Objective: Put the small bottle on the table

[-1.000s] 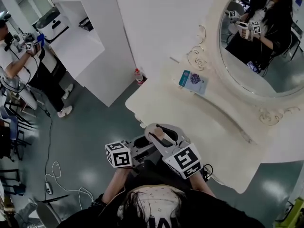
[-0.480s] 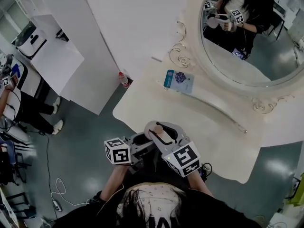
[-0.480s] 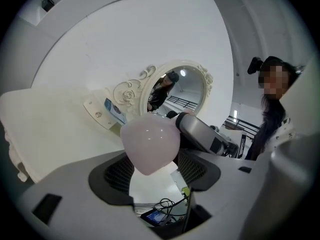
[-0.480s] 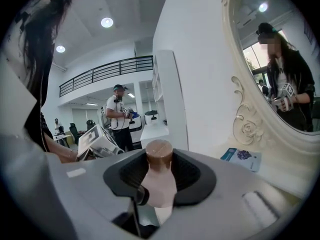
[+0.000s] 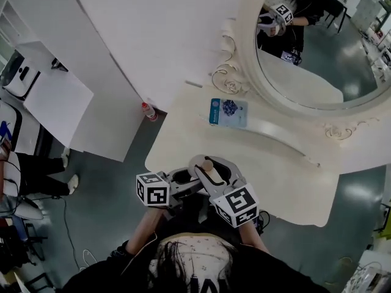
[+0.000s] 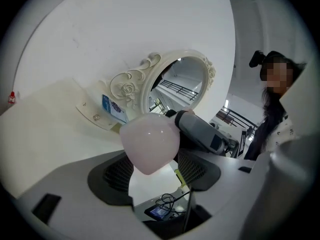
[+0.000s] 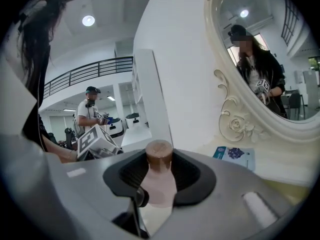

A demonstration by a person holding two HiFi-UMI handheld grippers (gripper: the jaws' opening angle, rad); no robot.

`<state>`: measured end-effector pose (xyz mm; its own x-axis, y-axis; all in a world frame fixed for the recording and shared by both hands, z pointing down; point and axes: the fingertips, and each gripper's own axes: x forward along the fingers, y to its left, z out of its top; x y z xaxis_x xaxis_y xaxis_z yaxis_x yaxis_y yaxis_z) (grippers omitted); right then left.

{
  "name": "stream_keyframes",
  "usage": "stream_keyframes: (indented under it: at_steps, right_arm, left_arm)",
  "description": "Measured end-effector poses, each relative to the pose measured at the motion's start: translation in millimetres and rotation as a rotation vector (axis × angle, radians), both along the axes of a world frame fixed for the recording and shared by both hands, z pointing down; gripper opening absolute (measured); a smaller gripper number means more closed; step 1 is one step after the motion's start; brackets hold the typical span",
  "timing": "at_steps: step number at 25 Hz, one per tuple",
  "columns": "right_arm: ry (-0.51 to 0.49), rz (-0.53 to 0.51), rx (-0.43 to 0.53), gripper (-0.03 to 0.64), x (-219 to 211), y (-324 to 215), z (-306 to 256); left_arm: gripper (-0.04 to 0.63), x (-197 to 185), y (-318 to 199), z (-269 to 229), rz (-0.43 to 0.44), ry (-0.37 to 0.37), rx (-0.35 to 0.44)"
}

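My right gripper (image 7: 161, 186) was clamped on the small bottle (image 7: 159, 159), up in the air by the near edge of the table (image 5: 287, 182). My left gripper (image 6: 156, 171) hung open just beside the bottle's base. Nothing was set down yet, so the 1 real step was still left.

The small bottle (image 5: 208, 166) is standing upright, its pale pink body narrowing to a brown cap. The 2 jaws of the right gripper (image 5: 211, 170) are pressing against its sides and holding it in the air. In the head view it is sitting just below centre, toward 6 o'clock, by the near edge of the cream-white table (image 5: 287, 185). The table's bare top is spreading from the bottle toward 1 and 3 o'clock.
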<state>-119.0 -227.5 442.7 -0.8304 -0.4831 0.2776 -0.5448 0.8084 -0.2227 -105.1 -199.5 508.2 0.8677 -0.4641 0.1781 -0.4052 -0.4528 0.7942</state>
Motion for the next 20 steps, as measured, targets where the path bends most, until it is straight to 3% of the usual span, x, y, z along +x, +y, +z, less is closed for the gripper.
stream_keyframes:
  at_steps: [6, 14, 20]
  right_arm:
    - [-0.005, 0.098, -0.049, 0.149, -13.7, -25.7, 18.2]
    - [0.077, 0.255, -0.089, 0.147, -3.0, -70.7, 64.7]
    - [0.136, 0.294, -0.154, 0.147, -5.4, -96.4, 115.7]
  left_arm:
    - [0.261, -21.1, -16.4, 25.6, 0.121, -0.169, 0.035]
    - [0.261, -67.6, -44.5, 40.7, 0.089, -0.134, -0.031]
    - [0.261, -93.2, -61.7, 39.4, 0.067, -0.106, -0.035]
